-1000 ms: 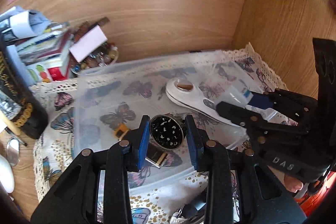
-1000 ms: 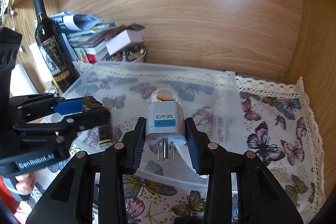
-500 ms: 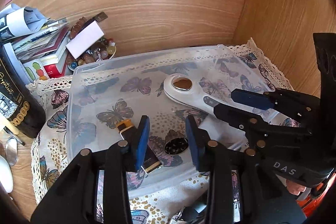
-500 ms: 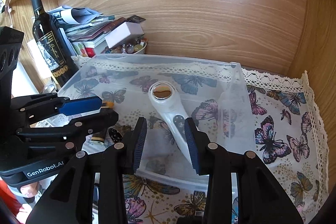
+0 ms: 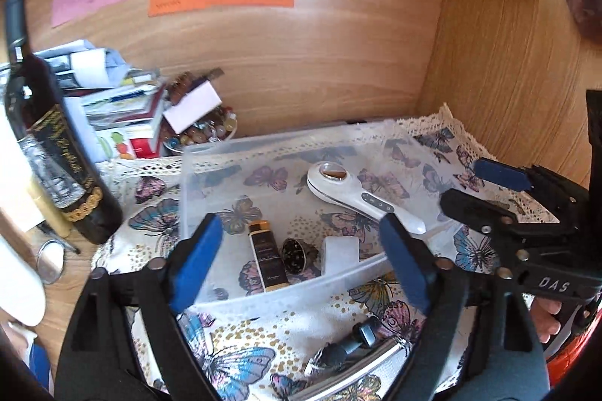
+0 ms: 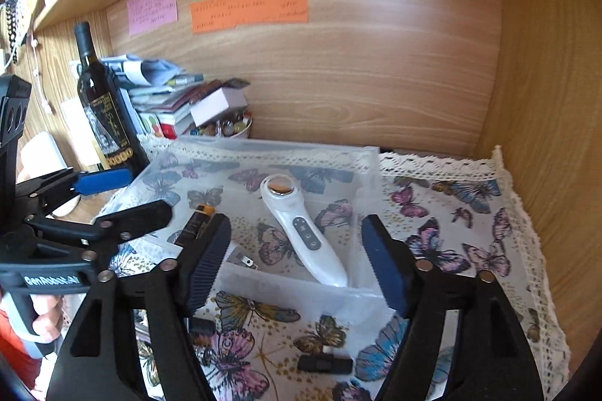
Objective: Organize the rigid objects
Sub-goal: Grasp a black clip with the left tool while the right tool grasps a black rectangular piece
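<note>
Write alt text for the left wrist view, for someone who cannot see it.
Open left tongs hover over a clear plastic bin on a butterfly-print cloth. The bin holds a white handheld massager, a dark gold-capped tube, a round black speckled capsule and a white travel adapter. The open right tongs enter from the right.

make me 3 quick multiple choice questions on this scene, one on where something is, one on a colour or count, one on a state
1. Where does the white handheld device lie?
A. inside the clear plastic bin
B. on the bare wood beside the wine bottle
C. on top of the stack of books

2. How many coloured paper notes are stuck on the back wall?
A. one
B. three
C. five

3. What state is the left tool in?
A. shut on the white device
B. shut on the bottle
C. open, holding nothing

Answers:
1 A, it rests on the bin floor within its walls.
2 B, pink, green and orange notes show.
3 C, its blue pads stand wide apart with nothing between them.
</note>
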The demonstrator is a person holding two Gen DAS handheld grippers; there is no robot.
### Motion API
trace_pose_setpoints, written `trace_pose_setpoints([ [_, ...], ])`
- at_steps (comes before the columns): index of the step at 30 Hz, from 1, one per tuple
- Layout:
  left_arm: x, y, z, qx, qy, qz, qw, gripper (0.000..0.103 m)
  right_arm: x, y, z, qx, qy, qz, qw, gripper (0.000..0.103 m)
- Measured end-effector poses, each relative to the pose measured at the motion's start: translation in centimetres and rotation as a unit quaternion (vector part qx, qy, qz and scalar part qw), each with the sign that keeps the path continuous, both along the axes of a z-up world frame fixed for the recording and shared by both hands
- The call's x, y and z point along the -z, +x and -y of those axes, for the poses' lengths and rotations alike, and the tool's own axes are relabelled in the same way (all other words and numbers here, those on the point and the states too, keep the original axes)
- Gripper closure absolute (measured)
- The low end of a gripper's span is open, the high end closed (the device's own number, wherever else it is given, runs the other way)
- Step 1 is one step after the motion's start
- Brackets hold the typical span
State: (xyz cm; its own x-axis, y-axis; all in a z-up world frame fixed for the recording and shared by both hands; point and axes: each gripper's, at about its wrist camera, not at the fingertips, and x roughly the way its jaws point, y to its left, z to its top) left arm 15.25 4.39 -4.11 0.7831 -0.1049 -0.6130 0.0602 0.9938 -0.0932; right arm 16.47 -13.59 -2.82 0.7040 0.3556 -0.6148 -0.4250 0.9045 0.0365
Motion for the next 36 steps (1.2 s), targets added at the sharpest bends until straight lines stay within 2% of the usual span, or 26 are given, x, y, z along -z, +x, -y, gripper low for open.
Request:
trace_pose_setpoints([
  [4, -0.5, -1.5, -0.6, -0.013, 0.000, 0.010, 0.9999, 0.008, -0.4, -1.2, 1.2, 0.011, 0.002, 0.009, 1.000, 0.024],
  [9, 0.2, -2.8, -0.9, -0.018, -0.004, -0.003, 0.9998, 0.007, 0.5, -2.1, 2.4, 0.028, -0.007, 0.000, 1.000, 0.023],
  [18, 3.8, -4.1, 0.6, 0.006, 0.019, -0.048, 0.9987, 0.007, 4.6, -2.9, 4.0, 0.043, -0.026, -0.063, 0.997, 0.023],
  [20, 4.7, -4.0, 1.2, 0.018, 0.026, -0.062, 0.9976, 0.013, 5.4, -3.0, 4.2, 0.044, -0.027, -0.077, 0.996, 0.023],
  [22, 5.7, -3.8, 1.8, 0.037, 0.030, -0.085, 0.9952, 0.028, 6.3, -3.0, 4.4, 0.044, -0.023, -0.093, 0.994, 0.023],
  [24, 6.4, -3.7, 2.3, 0.056, 0.030, -0.101, 0.9929, 0.031, 7.0, -3.0, 4.4, 0.041, -0.018, -0.107, 0.993, 0.023],
  [28, 7.0, -3.6, 3.4, 0.083, 0.038, -0.112, 0.9895, 0.031, 7.9, -2.9, 3.9, 0.032, -0.020, -0.122, 0.992, 0.024],
  [33, 7.5, -2.6, 4.7, 0.105, 0.051, -0.122, 0.9857, 0.032, 8.7, -2.5, 3.3, 0.026, -0.024, -0.135, 0.990, 0.035],
  [34, 7.6, -2.3, 4.9, 0.109, 0.052, -0.122, 0.9851, 0.035, 8.7, -2.5, 3.2, 0.026, -0.025, -0.134, 0.990, 0.035],
  [36, 7.8, -1.7, 5.2, 0.116, 0.053, -0.127, 0.9837, 0.042, 8.6, -2.6, 3.2, 0.020, -0.024, -0.134, 0.990, 0.043],
])
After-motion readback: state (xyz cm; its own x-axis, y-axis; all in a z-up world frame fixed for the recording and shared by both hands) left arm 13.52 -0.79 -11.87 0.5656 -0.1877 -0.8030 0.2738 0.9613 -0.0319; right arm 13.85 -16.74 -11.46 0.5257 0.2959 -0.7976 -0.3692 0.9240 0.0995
